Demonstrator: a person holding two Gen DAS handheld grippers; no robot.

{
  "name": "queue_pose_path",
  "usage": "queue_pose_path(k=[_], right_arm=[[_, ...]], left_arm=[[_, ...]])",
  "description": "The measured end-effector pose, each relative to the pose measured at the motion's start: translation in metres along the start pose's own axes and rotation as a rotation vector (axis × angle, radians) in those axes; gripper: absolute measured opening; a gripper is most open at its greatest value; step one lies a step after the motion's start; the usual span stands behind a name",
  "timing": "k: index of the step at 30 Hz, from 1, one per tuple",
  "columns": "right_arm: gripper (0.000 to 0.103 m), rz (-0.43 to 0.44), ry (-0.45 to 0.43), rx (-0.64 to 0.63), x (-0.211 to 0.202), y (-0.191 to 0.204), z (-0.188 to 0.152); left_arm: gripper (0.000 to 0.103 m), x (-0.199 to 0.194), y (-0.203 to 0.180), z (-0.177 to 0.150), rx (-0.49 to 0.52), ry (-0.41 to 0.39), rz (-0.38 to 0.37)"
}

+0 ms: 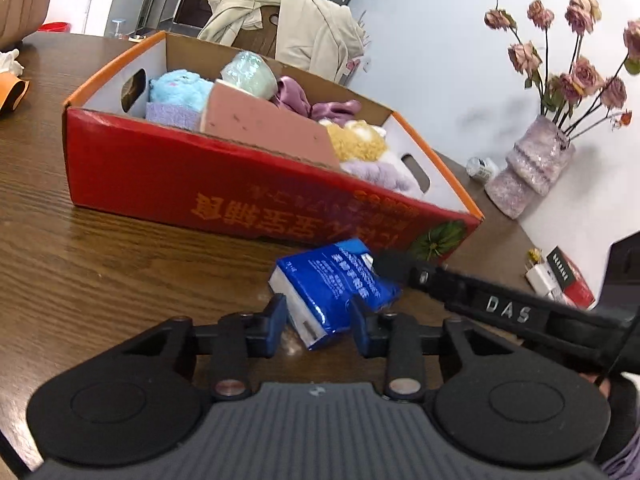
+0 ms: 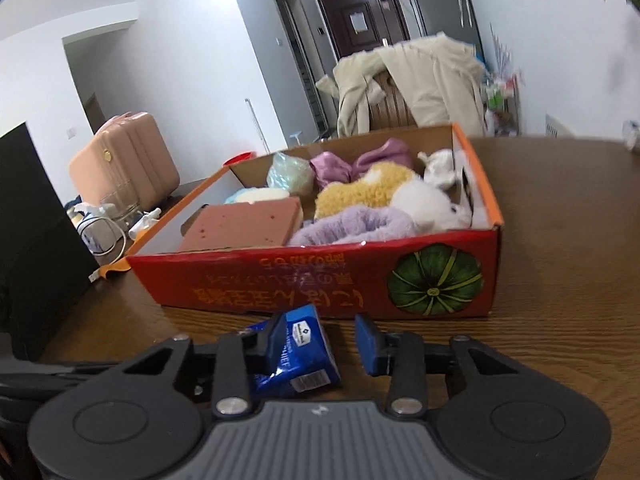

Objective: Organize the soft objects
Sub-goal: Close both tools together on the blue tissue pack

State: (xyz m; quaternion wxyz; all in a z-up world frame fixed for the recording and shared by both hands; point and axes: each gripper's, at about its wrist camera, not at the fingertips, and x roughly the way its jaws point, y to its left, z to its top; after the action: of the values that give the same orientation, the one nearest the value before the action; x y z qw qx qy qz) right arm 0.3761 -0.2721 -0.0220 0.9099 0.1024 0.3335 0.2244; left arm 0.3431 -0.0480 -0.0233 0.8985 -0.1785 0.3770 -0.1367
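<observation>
One red cardboard box (image 1: 168, 176) sits mid-frame on one wooden worktop (image 1: 80, 264). Inside it, seen from the right wrist view: one pink sponge block (image 2: 244, 224), one purple fluffy item (image 2: 352, 226), one yellow and white plush toy (image 2: 360, 196), one pale green wrapped bundle (image 2: 290, 174), one mauve satin cloth (image 2: 352, 166), and one small white soft item (image 2: 440, 168). The left wrist view adds one light blue plush (image 1: 182, 88) at the box's upper left. One blue tissue pack (image 1: 328, 284) lies below the box. One vase (image 1: 528, 164) of dried roses stands at right. Two tools appear: the left tool (image 1: 318, 322) and the right tool (image 2: 322, 344). One pink suitcase (image 2: 128, 160) stands at left.
</observation>
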Motion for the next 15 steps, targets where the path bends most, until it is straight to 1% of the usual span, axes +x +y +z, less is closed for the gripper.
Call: queue_pose_path(k=[1,3,6,8,9,13,15], right_arm=[[0.026,0.013,0.007,0.018,0.004,-0.004,0.0],[0.025,0.051,0.032,0.064,0.01,-0.01,-0.004],[0.022,0.095,0.038,0.118,0.01,-0.018,-0.006],[0.022,0.125,0.048,0.151,0.013,-0.021,-0.008],[0.022,0.134,0.047,0.167,0.014,-0.023,-0.009],[0.023,0.138,0.047,0.154,0.013,-0.022,-0.009],[0.022,0.137,0.047,0.155,0.012,-0.022,-0.009]], left_arm=[[0.033,0.0,0.002,0.001,-0.01,-0.005,-0.002],[0.033,0.0,0.007,0.003,-0.033,-0.016,-0.019],[0.033,0.001,0.008,0.007,-0.057,-0.026,-0.04],[0.028,0.004,0.009,0.008,-0.059,-0.025,-0.023],[0.028,0.005,0.01,0.007,-0.064,-0.025,-0.02],[0.025,0.006,0.013,0.006,-0.082,-0.04,-0.032],[0.023,0.002,0.01,0.005,-0.084,-0.037,-0.017]])
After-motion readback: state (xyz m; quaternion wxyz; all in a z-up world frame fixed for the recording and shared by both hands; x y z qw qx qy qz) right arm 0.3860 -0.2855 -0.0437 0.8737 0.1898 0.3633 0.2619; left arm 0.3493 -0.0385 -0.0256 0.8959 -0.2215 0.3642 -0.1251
